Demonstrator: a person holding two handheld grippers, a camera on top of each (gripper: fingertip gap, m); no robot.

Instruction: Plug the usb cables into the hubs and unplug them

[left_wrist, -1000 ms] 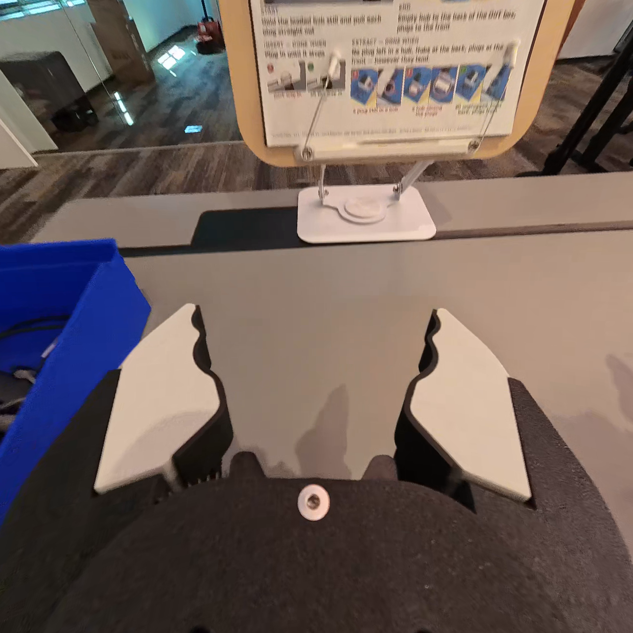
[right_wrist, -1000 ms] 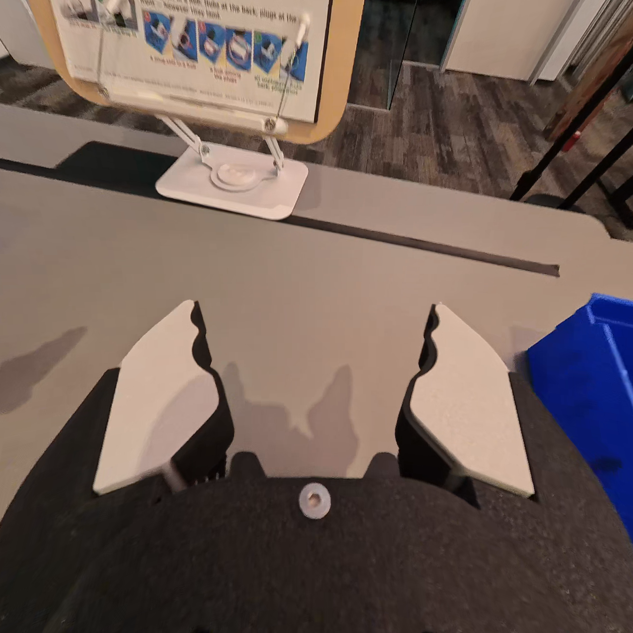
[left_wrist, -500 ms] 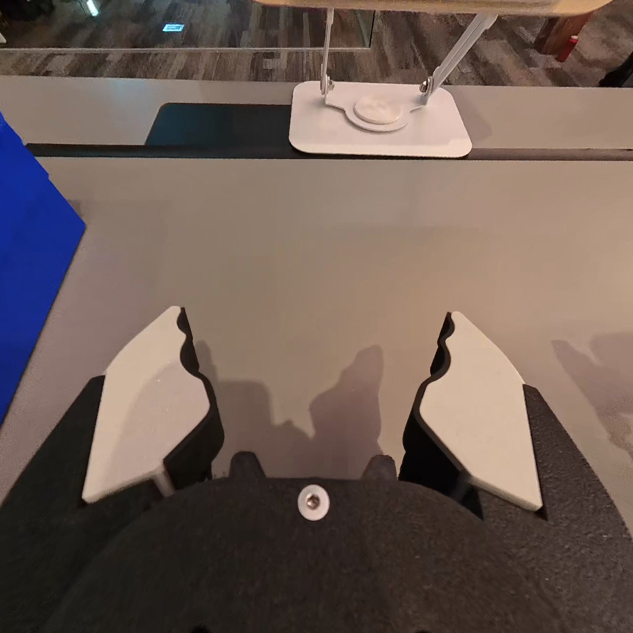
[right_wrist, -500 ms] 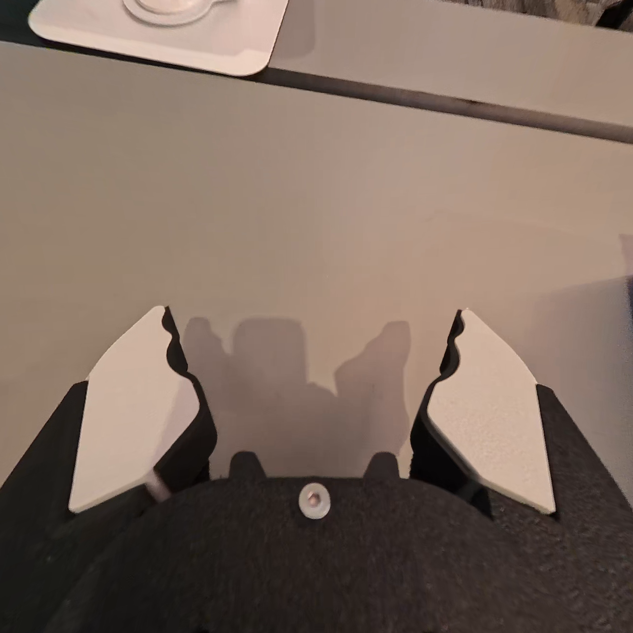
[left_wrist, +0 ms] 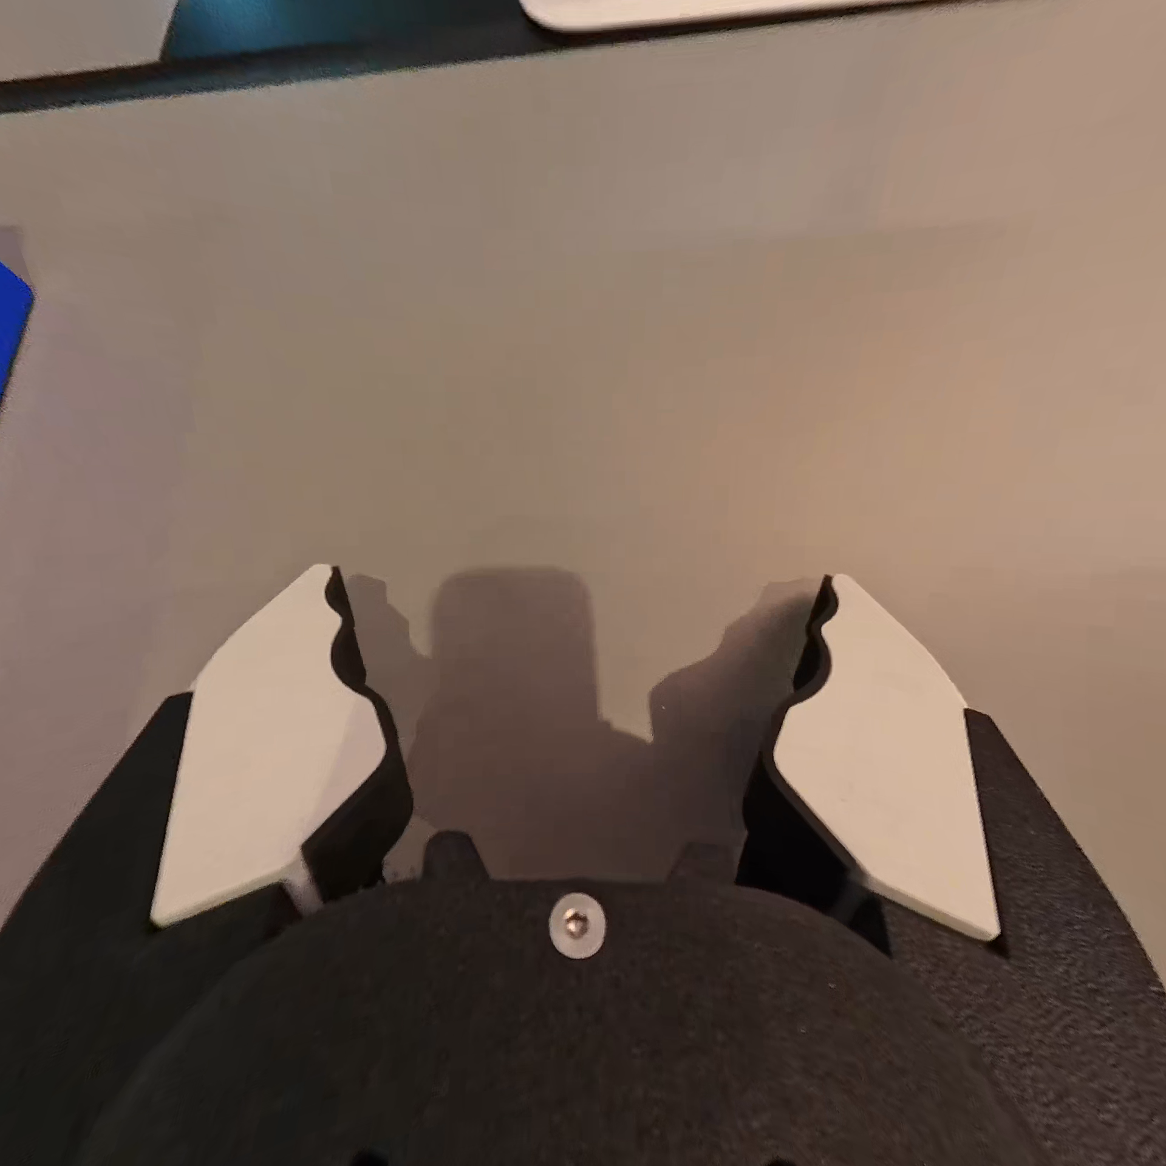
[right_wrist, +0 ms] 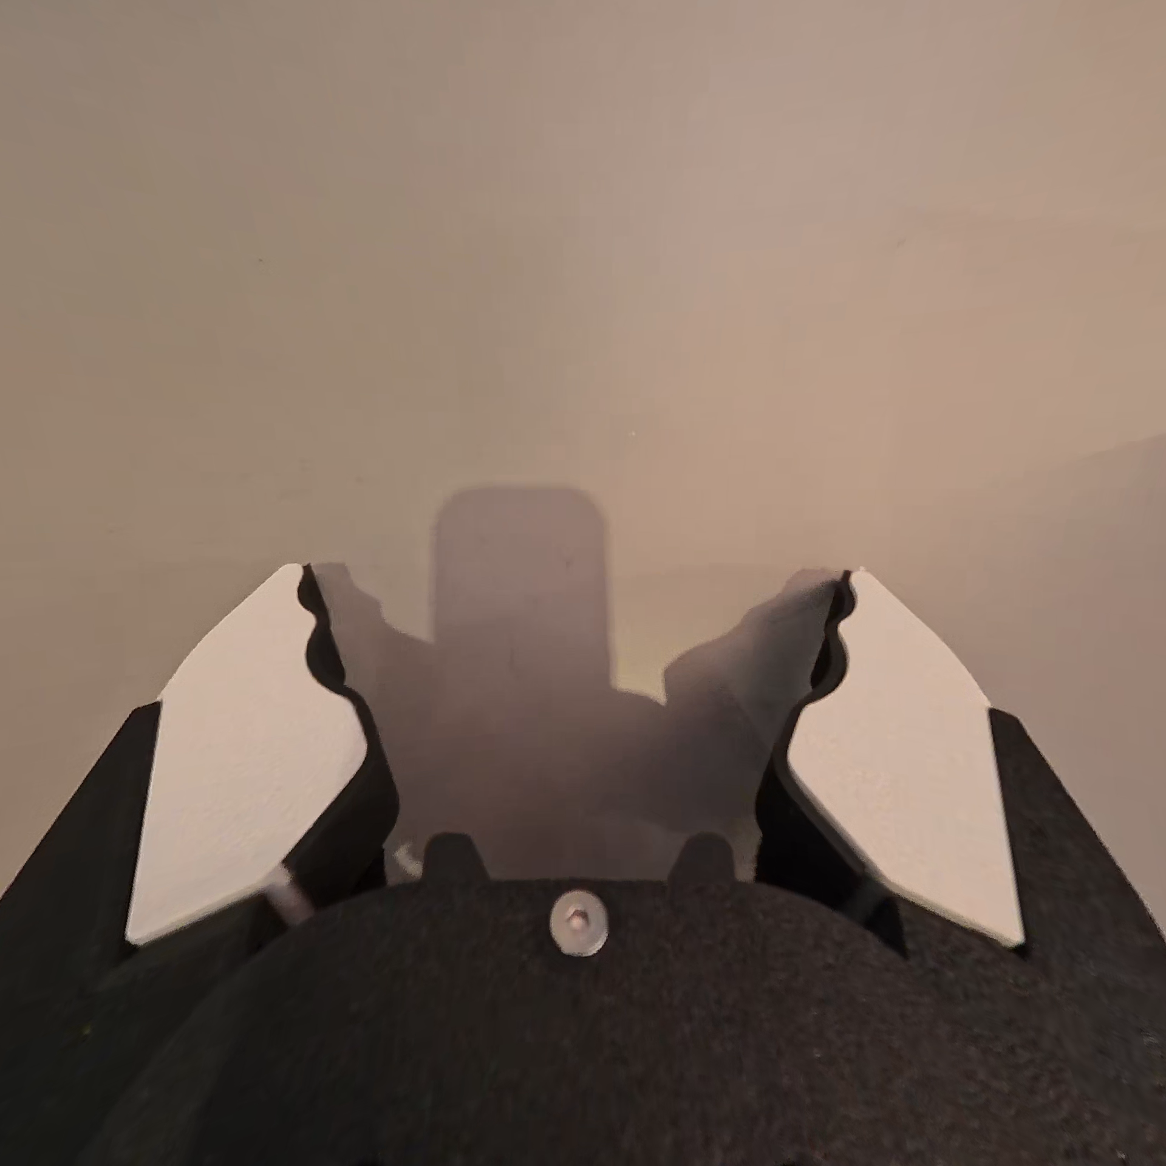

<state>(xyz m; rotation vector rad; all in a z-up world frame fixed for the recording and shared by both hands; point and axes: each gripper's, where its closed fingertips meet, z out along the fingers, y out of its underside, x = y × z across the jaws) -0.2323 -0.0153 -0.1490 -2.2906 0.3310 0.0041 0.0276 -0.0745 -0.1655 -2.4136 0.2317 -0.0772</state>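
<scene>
Two hand-held grippers, left hand-held gripper (left_wrist: 577, 577) and right hand-held gripper (right_wrist: 577, 571), agape, maybe touching table (left_wrist: 631, 315)

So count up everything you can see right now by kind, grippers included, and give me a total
Hand-held gripper: 2, left and right, both open and empty
Blue bin: 1
White stand base: 1
Grey table: 1
USB cables or hubs: 0
Total: 5

On the table (left_wrist: 568, 315), a bin (left_wrist: 11, 328) lies far left, a stand base (left_wrist: 694, 9) behind
</scene>
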